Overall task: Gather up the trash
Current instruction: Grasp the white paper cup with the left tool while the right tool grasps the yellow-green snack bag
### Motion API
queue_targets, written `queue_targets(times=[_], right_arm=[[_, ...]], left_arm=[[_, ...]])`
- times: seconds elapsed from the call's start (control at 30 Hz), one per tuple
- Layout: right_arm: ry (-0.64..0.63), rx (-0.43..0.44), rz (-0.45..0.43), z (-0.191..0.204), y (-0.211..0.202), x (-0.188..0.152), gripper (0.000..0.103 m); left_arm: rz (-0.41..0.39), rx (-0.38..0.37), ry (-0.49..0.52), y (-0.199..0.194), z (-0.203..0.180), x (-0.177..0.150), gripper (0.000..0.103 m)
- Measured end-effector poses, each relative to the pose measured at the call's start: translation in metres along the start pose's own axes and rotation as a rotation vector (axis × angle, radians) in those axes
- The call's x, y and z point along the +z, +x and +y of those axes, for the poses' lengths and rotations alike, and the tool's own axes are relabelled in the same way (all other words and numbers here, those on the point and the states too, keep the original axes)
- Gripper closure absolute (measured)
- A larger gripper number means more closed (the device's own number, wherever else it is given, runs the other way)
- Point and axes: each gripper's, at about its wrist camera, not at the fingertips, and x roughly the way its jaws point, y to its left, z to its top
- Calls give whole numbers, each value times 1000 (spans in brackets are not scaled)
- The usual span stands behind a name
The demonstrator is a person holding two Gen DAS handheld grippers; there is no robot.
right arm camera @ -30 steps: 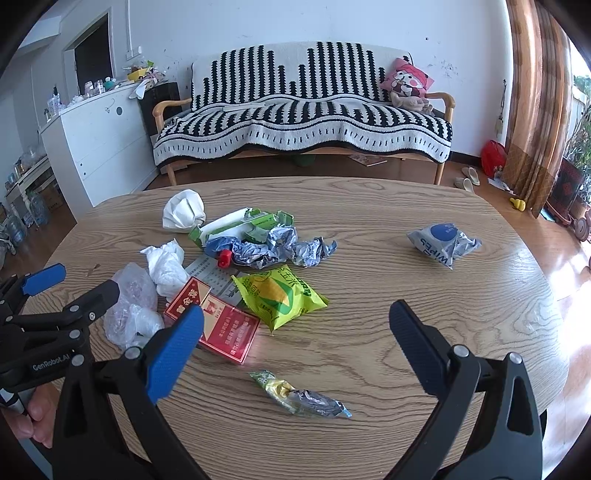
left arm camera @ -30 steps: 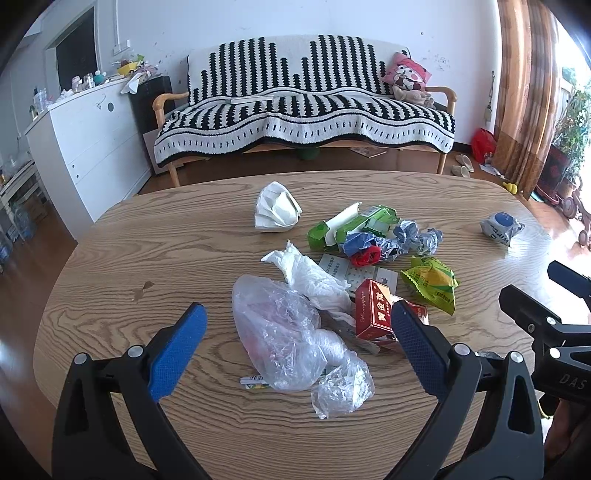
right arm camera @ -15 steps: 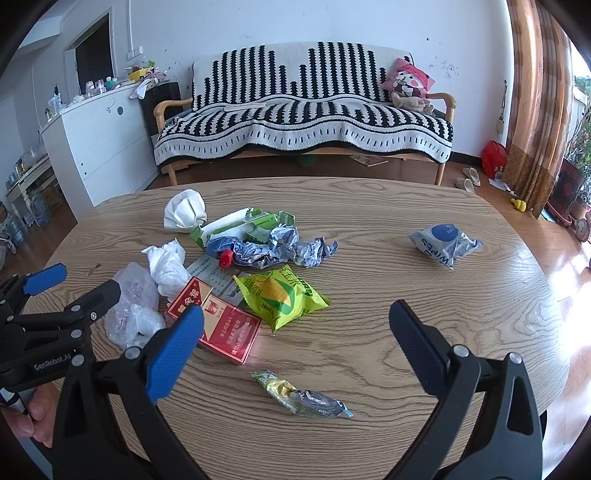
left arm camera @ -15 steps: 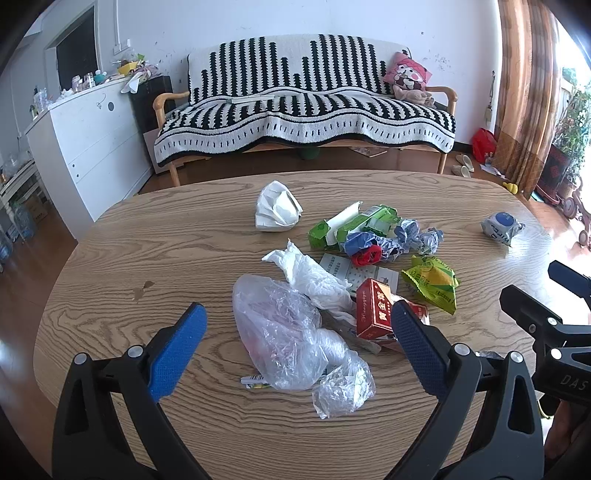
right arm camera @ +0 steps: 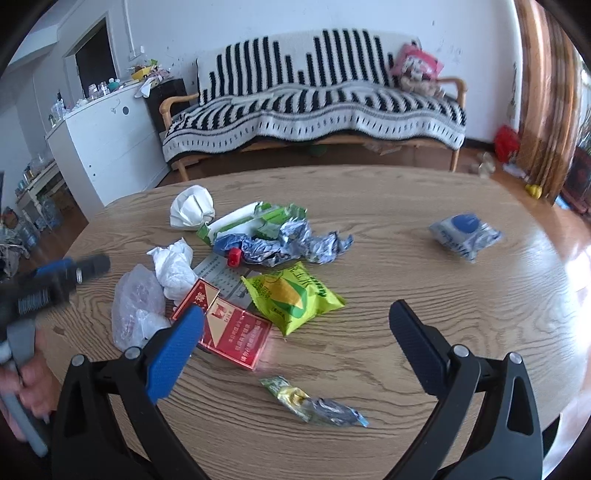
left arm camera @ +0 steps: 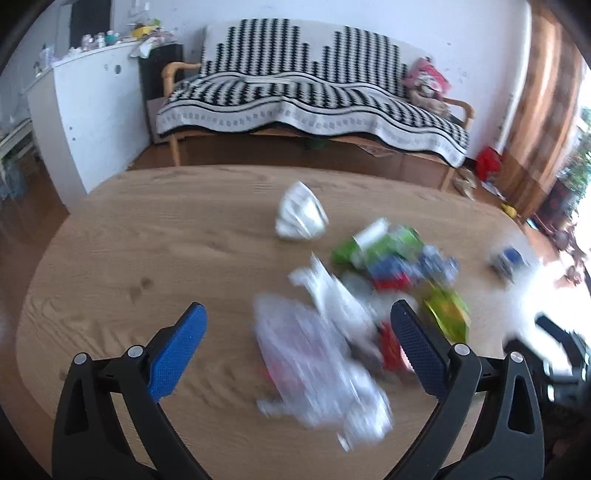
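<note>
While both grippers, left [left arm camera: 297, 347] and right [right arm camera: 295, 345], gape wide, the crumpled foil candy wrapper [right arm camera: 314, 402] lies lengthwise left-to-right on the oval wooden table [right arm camera: 461, 295].

Striped-covered sofa [right arm camera: 314, 96] against white wall [right arm camera: 221, 26]

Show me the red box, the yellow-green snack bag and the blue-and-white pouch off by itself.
red box [right arm camera: 231, 334], right wrist view, middle of its top face.
yellow-green snack bag [right arm camera: 291, 295], right wrist view, printed front.
blue-and-white pouch [right arm camera: 464, 232], right wrist view, centre of the pack.
</note>
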Motion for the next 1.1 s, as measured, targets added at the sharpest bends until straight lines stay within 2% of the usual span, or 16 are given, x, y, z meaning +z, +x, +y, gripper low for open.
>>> queue_targets(times=[0.07,0.17,0.2,0.3,0.43,0.5,0.6,0.7,0.77,0.83,0.9,1.1], right_arm=[[20,18,23,-4,12,5,6],[21,20,37,-8,27,12,6],[29,30,43,-10,32,14,6],[74,77,74,-19,44,17,6],[150,127,130,-31,64,20,6],[193,159,153,-35,72,20,6],[253,188,192,-40,84,20,6],[291,210,207,-41,87,19,6],[301,218,206,-40,87,19,6],[326,232,212,-42,86,17,6],[361,243,217,-47,86,14,6],[417,223,253,-59,90,11,6]], left_arm=[[18,31,20,24,0,21,6],[32,-3,4,59,1,47,6],[39,-38,2,79,0,57,6],[66,-29,13,113,-6,71,6],[152,-70,44,151,-17,79,6],[164,-88,63,161,-23,82,6],[199,-52,107,171,-34,85,6],[249,-68,120,186,-39,83,7],[266,-56,118,191,-37,80,19],[279,-58,111,195,-34,78,49],[273,-64,74,192,-28,80,51],[137,-9,72,147,-26,91,52]])
